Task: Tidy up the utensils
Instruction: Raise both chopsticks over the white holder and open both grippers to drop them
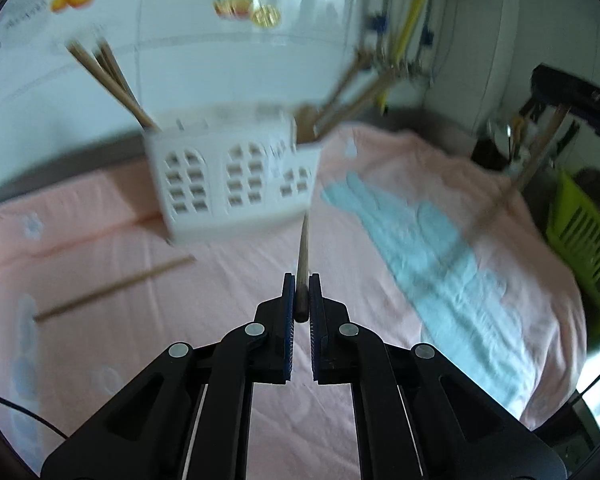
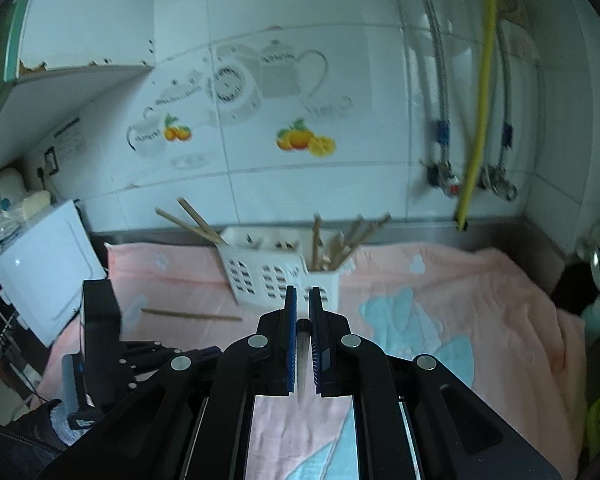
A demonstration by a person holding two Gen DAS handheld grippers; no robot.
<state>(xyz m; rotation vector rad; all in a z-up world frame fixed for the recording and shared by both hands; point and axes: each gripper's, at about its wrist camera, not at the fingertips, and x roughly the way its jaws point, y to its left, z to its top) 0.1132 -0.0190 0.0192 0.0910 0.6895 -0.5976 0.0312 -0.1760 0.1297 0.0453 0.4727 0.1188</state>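
A white slotted utensil holder [image 1: 232, 176] stands on the pink towel, with wooden chopsticks [image 1: 108, 76] in its left end and more [image 1: 348, 96] in its right end. My left gripper [image 1: 302, 284] is shut on a wooden chopstick [image 1: 303, 256] that points at the holder's lower front. One loose chopstick [image 1: 116, 286] lies on the towel to the left. My right gripper [image 2: 303, 296] is shut on a chopstick [image 2: 303, 344] seen end-on; it shows far right in the left wrist view [image 1: 540, 152]. The holder [image 2: 280, 276] and loose chopstick [image 2: 192, 315] lie ahead of it.
The pink towel [image 1: 480, 200] with a blue pattern covers the counter. A green basket [image 1: 584, 236] sits at the right edge. The tiled wall [image 2: 300, 80] with pipes and a yellow hose [image 2: 480, 92] is behind. A white appliance [image 2: 44, 268] stands at the left.
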